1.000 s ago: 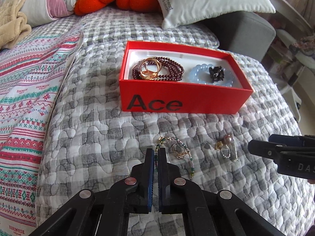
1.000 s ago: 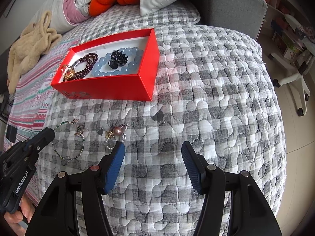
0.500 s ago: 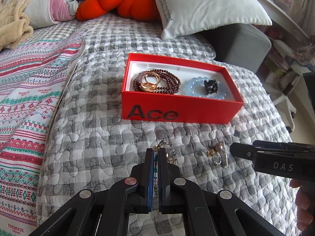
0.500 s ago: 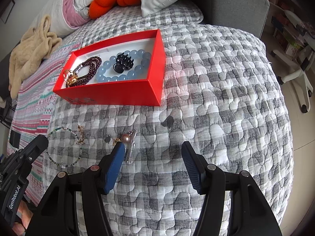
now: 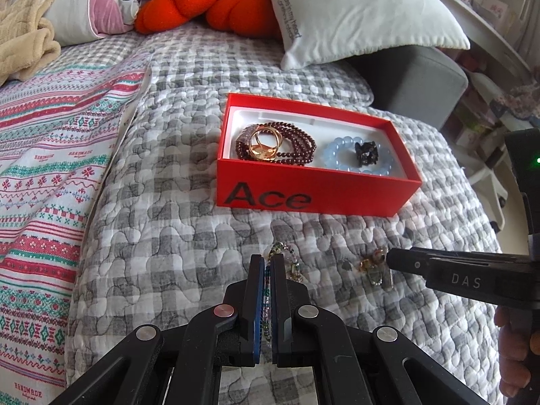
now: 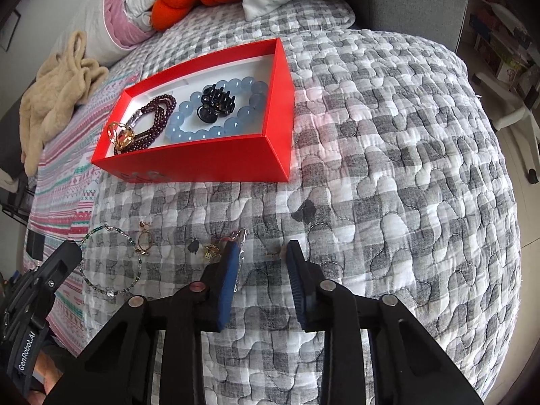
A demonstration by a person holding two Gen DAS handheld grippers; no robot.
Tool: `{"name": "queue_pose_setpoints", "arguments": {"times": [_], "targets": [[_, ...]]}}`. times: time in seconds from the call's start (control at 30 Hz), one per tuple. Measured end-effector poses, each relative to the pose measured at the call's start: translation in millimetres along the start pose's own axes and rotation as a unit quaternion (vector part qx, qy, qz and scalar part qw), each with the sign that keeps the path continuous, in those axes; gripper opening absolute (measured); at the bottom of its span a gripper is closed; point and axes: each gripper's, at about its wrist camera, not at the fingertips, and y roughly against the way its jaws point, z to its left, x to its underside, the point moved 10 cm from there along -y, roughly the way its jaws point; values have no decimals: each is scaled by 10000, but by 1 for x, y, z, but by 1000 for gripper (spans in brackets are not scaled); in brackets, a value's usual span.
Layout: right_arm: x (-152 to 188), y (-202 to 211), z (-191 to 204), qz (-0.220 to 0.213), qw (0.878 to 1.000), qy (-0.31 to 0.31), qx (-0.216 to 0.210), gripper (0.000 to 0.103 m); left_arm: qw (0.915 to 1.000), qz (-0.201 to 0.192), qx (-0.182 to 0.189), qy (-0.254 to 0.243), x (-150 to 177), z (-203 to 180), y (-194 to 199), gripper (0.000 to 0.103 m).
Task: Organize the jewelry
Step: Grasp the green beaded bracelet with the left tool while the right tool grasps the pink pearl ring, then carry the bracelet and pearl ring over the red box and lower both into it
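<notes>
Left gripper (image 5: 266,261) pinched onto the thin green beaded bracelet (image 6: 108,260); right gripper (image 6: 261,253) wide open, empty, over the grey checked quilt (image 6: 388,168).

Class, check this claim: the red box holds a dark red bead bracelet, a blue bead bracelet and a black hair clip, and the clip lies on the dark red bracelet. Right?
Not quite. In the red box, the clip lies on the blue bracelet, not the dark red bracelet. The right wrist view shows it; the rest holds.
</notes>
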Motion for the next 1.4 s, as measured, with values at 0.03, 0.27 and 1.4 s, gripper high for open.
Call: {"name": "queue_pose_setpoints", "arguments": {"times": [0.03,0.27,1.4], "targets": [[0,0,2,-6,10000,25,2,27,10000,5,-3,-6,0,0,0,0],[4,-5,16,51,9996,271,-26,17,10000,21,-13,-60,1,-1,0,0],[-45,62,40,-1027,9910,545,-666,3,9922,-923,792,257,-72,-21,25,0]]}}
